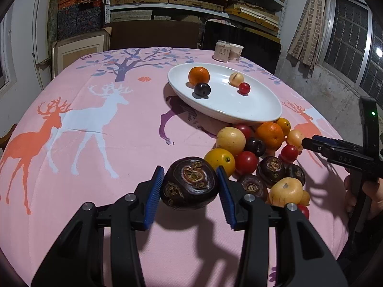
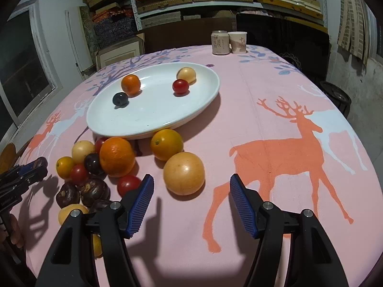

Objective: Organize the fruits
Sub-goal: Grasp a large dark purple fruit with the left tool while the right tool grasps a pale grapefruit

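Observation:
My left gripper (image 1: 190, 186) is shut on a dark brown water chestnut (image 1: 189, 183) and holds it just above the pink cloth, left of the fruit pile (image 1: 261, 157). The white oval plate (image 1: 251, 112) holds an orange (image 1: 198, 75), a dark plum (image 1: 202, 89), a pale yellow fruit (image 1: 236, 79) and a red cherry tomato (image 1: 244, 88). My right gripper (image 2: 191, 198) is open and empty, low over the cloth, with a large yellow fruit (image 2: 183, 173) just ahead of its left finger. The plate also shows in the right wrist view (image 2: 134, 124).
The pile (image 2: 100, 165) of oranges, tomatoes, plums and chestnuts lies against the plate's near rim. A can (image 2: 219, 42) and a paper cup (image 2: 237, 41) stand at the table's far edge. Dark chairs and shelves stand behind the table.

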### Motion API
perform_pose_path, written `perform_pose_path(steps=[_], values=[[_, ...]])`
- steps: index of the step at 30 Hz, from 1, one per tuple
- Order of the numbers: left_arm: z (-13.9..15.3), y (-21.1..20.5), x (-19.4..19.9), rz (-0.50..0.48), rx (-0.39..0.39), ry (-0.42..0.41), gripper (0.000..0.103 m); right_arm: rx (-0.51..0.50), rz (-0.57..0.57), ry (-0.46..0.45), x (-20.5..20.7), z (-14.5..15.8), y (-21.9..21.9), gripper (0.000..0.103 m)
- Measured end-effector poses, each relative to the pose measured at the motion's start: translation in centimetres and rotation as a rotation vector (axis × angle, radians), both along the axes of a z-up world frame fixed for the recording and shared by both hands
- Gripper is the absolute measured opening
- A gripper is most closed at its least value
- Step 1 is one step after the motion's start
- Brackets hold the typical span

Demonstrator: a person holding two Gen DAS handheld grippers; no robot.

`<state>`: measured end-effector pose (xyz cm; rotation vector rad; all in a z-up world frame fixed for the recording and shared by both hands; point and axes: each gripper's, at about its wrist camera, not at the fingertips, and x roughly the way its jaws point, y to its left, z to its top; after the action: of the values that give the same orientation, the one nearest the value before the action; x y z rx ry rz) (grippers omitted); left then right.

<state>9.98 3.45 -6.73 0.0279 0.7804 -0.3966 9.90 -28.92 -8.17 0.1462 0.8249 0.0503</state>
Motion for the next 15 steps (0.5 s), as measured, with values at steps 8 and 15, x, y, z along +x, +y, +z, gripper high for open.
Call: perform_pose_path(steps=[8,15], values=[[0.0,0.1,-0.2,0.000,-0.008,-0.005,0.044,-0.059,0.040,0.061,2.5,-0.3,1.3,0.057],[-0.1,0.1,-0.2,-0.003,-0.009,-0.002,0.044,-0.093,0.057,0.082,3.2,-0.7,2.3,0.042]])
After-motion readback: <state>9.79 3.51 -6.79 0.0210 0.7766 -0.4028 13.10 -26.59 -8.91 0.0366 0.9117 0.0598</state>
